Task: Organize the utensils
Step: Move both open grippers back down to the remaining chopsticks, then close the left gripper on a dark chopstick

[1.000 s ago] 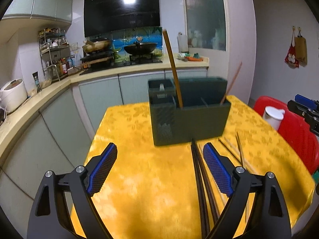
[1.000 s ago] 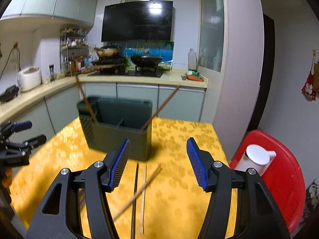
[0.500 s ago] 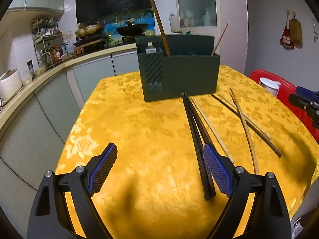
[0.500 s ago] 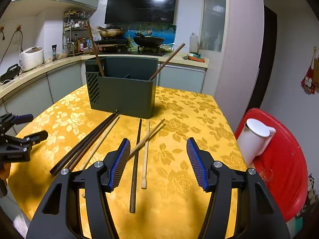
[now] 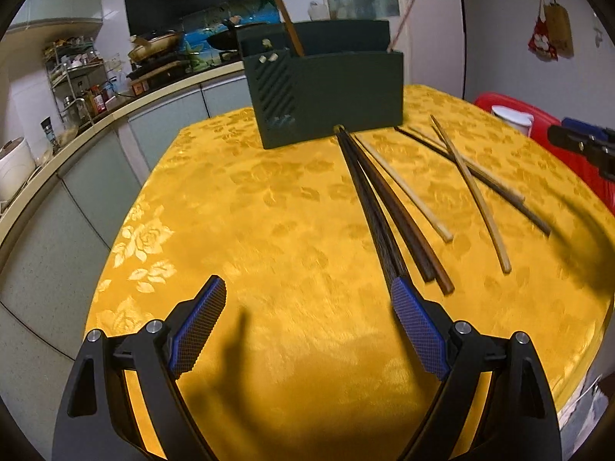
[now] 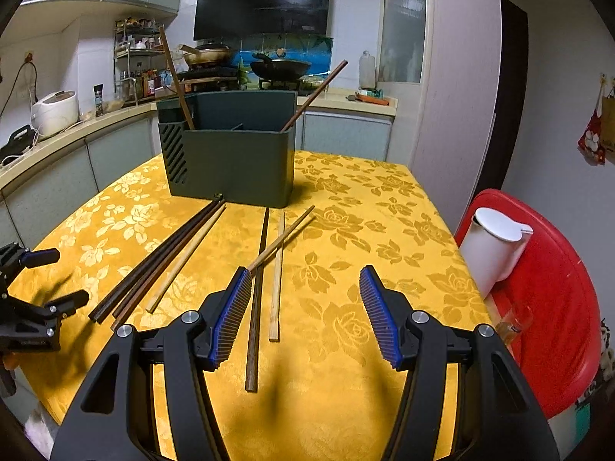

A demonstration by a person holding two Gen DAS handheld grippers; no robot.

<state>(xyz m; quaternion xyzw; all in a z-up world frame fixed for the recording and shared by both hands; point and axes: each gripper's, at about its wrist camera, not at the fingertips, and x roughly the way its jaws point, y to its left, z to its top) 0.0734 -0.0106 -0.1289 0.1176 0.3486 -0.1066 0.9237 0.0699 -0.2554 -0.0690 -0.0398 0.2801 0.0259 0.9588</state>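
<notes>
A dark green utensil holder (image 5: 326,88) (image 6: 230,153) stands at the far end of the yellow tablecloth (image 5: 269,230), with two chopsticks leaning in it. Several loose chopsticks lie in front of it: a dark bundle (image 5: 384,223) (image 6: 161,257), a pale one (image 5: 407,196), and crossed ones (image 5: 472,188) (image 6: 269,261). My left gripper (image 5: 307,330) is open and empty, low over the cloth, its right finger next to the dark bundle's near end. My right gripper (image 6: 307,311) is open and empty, above the near ends of the crossed chopsticks.
A red chair (image 6: 546,307) with a white jug (image 6: 496,249) stands right of the table. A kitchen counter (image 6: 57,142) with a rice cooker (image 6: 54,111) and stove runs behind and to the left. The table's near edge is just below both grippers.
Both grippers have pulled back from the holder and dropped toward the table, so the loose chopsticks now lie in front of them. Both stay open.
</notes>
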